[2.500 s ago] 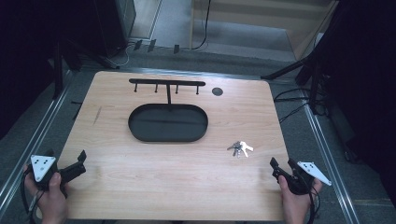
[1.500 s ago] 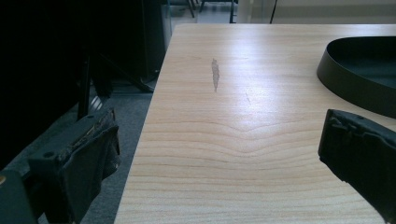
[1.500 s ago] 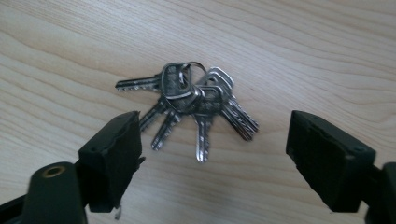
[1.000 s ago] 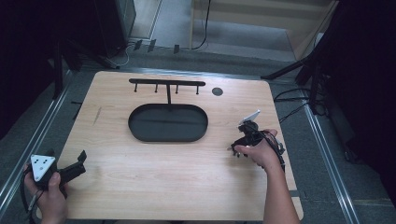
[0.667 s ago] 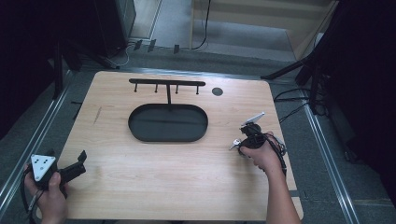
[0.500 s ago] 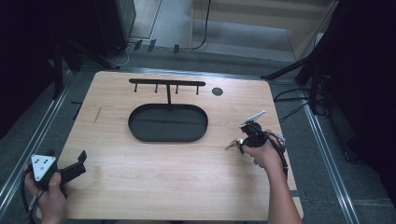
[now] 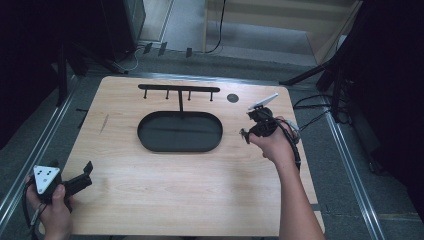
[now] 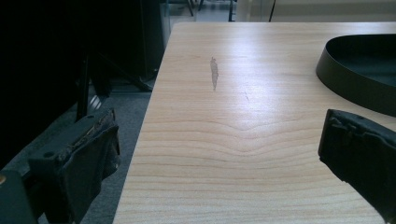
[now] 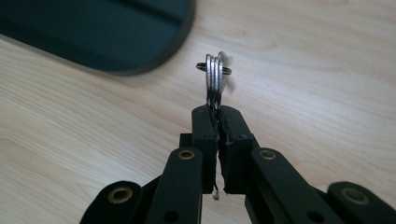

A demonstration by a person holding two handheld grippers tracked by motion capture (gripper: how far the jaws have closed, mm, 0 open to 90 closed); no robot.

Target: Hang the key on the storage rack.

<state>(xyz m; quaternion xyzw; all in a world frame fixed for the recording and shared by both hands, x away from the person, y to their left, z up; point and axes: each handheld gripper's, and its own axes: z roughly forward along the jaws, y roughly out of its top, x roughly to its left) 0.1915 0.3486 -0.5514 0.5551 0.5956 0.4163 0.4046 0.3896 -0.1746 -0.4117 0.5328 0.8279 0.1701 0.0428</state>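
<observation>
Pale wood grain runs across the worktop [image 7: 165, 200], a smooth rectangular board with rounded corners, set on a grey floor with dark surroundings. One shallow oval tray [image 7: 180, 131] of matte black metal, with a low upright wall, lies near the worktop's middle; from its far rim one thin post rises to a single horizontal black bar [image 7: 178, 88] carrying four short pegs. Right of the bar's end, one small dark round hole [image 7: 232, 98] sits in the wood. Left of the tray, a faint grey scuff [image 8: 214, 73] marks the surface. The right gripper [image 9: 217, 112], held in one hand [image 7: 272, 142] just right of the tray, has its two black fingers pressed together on a bunch of keys [image 9: 214, 84]: thin silvery metal blades standing edge-on above the fingertips, threaded on a small dark ring, lifted clear of the wood beside the tray's rounded right end. In the high view the keys [image 7: 244, 135] show as a small dark tangle between hand and tray. The left gripper [image 7: 82, 177], topped by one white three-cornered plate, rests in the other hand [image 7: 52, 212] at the near left corner, well apart from the tray; its two padded, worn black fingers [image 8: 88, 158] are spread wide with nothing between them.
</observation>
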